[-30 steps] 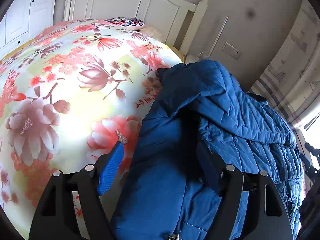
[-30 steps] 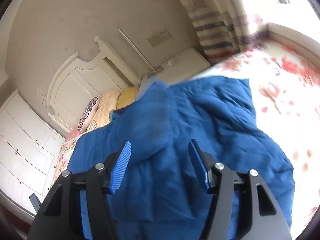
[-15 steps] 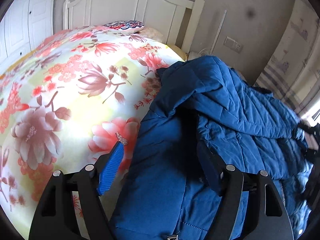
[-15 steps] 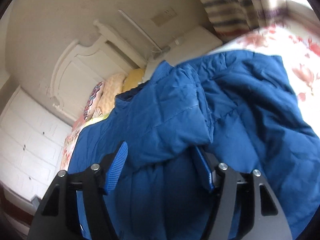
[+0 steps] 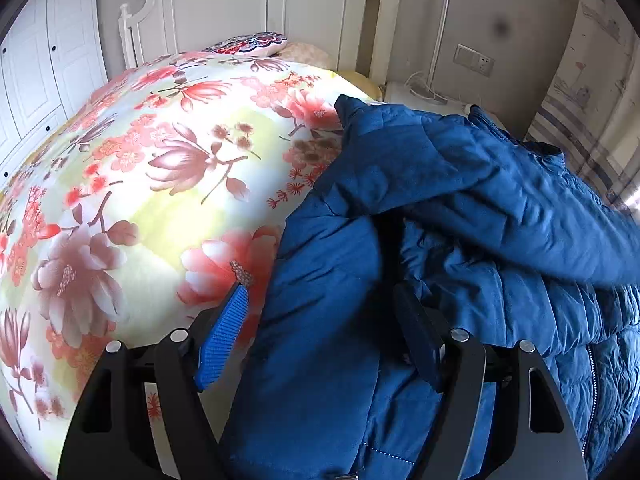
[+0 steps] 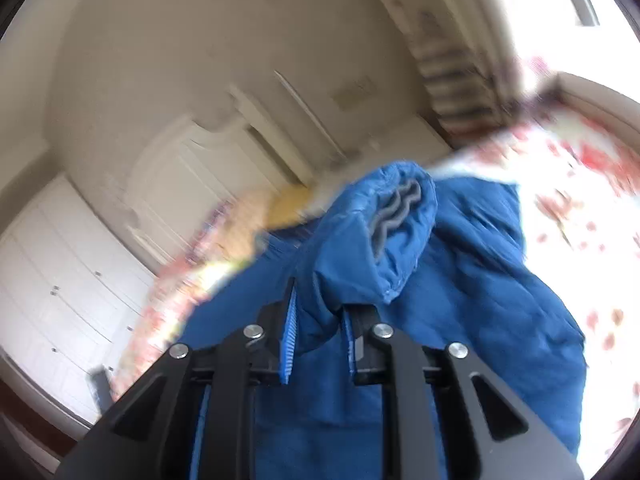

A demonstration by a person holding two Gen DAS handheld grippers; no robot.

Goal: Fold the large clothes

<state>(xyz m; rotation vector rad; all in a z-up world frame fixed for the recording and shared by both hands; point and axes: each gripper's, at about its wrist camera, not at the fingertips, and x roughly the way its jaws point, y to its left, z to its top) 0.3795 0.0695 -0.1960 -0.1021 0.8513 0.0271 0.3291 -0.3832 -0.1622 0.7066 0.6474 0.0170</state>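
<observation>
Closing right hand-held gripper (image 6: 320, 332) on blue jacket (image 5: 460, 184) sleeve cuff (image 6: 384, 232), fabric between pads. Left hand-held gripper (image 5: 320, 336) wide, straddling jacket edge on bed (image 5: 160, 184). My worry: shallow bite on puffy cuff slips when lifted.

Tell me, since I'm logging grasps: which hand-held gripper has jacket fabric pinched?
The right hand-held gripper, closing on the blue jacket's sleeve; the left stands wide.

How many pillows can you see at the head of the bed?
3, by the white headboard: a dark patterned pillow, a pale pinkish pillow right of it, and a yellow pillow nearest the bedside. The floral cover may hide more.
</observation>
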